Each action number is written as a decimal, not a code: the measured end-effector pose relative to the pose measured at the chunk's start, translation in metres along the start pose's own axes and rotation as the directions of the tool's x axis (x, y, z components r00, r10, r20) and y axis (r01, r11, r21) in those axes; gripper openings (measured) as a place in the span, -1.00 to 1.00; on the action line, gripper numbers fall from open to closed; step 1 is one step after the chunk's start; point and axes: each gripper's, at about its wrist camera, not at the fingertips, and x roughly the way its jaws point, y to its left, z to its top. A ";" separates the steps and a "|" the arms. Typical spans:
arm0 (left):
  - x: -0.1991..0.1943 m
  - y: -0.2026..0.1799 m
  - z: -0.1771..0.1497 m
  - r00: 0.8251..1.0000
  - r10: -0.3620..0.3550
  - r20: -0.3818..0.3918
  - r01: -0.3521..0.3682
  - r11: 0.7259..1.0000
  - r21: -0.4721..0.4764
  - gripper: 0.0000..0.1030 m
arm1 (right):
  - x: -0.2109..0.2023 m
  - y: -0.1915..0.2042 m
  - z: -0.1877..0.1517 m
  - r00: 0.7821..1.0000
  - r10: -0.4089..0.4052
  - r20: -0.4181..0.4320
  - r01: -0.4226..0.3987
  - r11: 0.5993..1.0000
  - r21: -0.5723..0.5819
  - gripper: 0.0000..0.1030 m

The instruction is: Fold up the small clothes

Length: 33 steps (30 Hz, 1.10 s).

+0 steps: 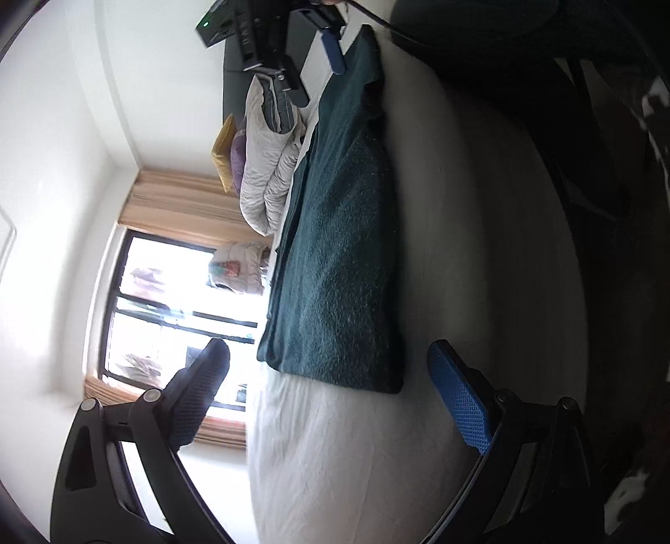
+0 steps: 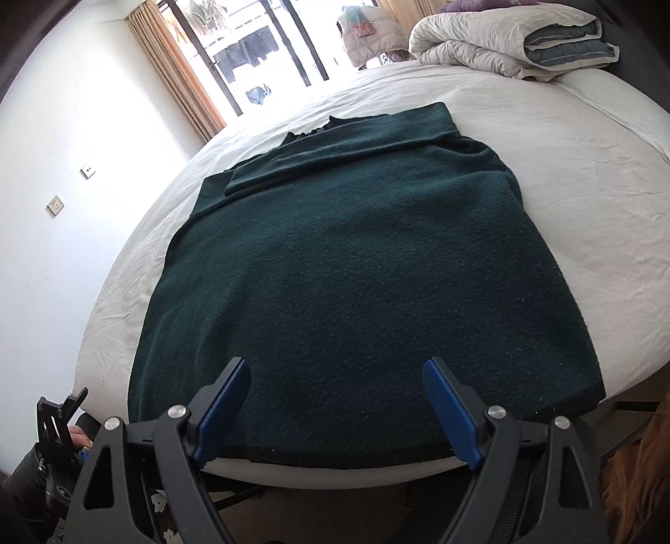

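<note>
A dark green knit sweater (image 2: 356, 268) lies flat on the white bed (image 2: 565, 175), its hem at the near edge and a sleeve folded across the top. My right gripper (image 2: 335, 385) is open, hovering just above the hem, holding nothing. In the left wrist view, which is rolled sideways, the sweater (image 1: 339, 259) shows edge-on along the bed (image 1: 356, 452). My left gripper (image 1: 331, 372) is open and empty, off the sweater's corner. The right gripper (image 1: 310, 50) appears at the top of that view.
A folded grey-white duvet (image 2: 502, 37) and purple and yellow pillows (image 1: 228, 155) sit at the far end of the bed. A window with tan curtains (image 2: 176, 71) is beyond. A white wall with sockets (image 2: 54, 205) lies left.
</note>
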 end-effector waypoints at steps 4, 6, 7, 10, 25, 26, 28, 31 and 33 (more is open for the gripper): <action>0.003 0.001 0.005 1.000 0.013 0.019 -0.013 1.000 -0.013 0.89 | -0.001 -0.001 0.000 1.000 -0.002 0.002 0.002 1.000 0.001 0.68; 0.003 0.004 0.003 0.999 0.045 0.020 -0.045 0.999 -0.026 0.83 | -0.002 -0.002 0.000 1.000 -0.001 0.005 0.001 1.000 0.002 0.68; 0.003 0.005 0.003 0.998 0.061 0.019 -0.060 0.998 -0.030 0.71 | -0.002 -0.002 0.000 1.000 0.000 0.007 0.000 1.000 0.004 0.68; 0.010 0.011 -0.001 0.994 0.105 -0.001 -0.105 0.994 -0.041 0.34 | -0.002 -0.003 0.001 1.000 0.003 0.009 -0.003 1.000 0.004 0.68; 0.019 0.000 0.023 0.997 0.026 0.074 -0.029 0.999 0.035 -0.24 | -0.040 0.015 -0.002 0.984 -0.172 0.035 0.173 0.909 -0.379 0.68; 0.019 -0.001 0.023 0.997 0.024 0.073 -0.026 0.999 0.032 -0.24 | -0.045 0.012 -0.003 0.981 -0.192 0.039 0.191 0.891 -0.412 0.68; 0.020 -0.001 0.024 0.998 0.010 0.062 -0.011 1.000 0.007 -0.24 | -0.053 0.006 -0.006 0.976 -0.215 0.041 0.211 0.871 -0.443 0.68; 0.020 0.004 0.028 0.999 -0.026 0.046 0.027 0.999 -0.020 -0.31 | -0.057 -0.004 -0.009 0.975 -0.221 0.025 0.208 0.863 -0.460 0.68; 0.021 0.014 0.033 0.995 -0.088 0.040 0.090 0.994 -0.067 -0.59 | -0.055 -0.008 -0.014 0.971 -0.237 0.017 0.215 0.845 -0.490 0.67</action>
